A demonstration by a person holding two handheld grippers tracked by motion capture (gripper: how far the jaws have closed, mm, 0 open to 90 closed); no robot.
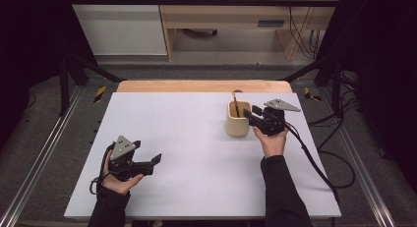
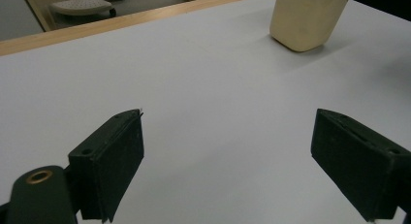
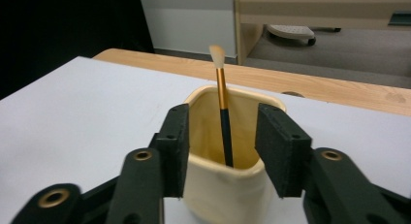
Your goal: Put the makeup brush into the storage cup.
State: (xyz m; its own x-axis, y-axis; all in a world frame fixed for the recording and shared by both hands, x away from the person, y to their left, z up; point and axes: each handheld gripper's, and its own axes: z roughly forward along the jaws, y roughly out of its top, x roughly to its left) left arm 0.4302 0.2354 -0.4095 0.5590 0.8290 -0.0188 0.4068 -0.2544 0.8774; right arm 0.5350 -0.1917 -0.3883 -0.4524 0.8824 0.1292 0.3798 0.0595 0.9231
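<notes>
Right tool [image 3: 222, 156] jaws spread, straddling the cream cup [image 3: 224, 185] holding an upright brush [image 3: 222, 103]. Left tool [image 2: 228, 161] spread above the bare counter [image 2: 213, 88].

Cream cup [image 3: 228, 185], white table [image 1: 187, 138]

A brush [image 3: 223, 107] stands in a cup [image 1: 238, 120] on the table's [image 1: 187, 138] far right.

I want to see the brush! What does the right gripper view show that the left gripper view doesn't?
Right gripper view: a paintbrush standing bristles-up inside the cream cup, with the right tongs reaching around the cup's rim. Left gripper view: the left tongs wide open over bare table, and the cup's outside. Both: the cup, the white table and its wooden edge.
</notes>
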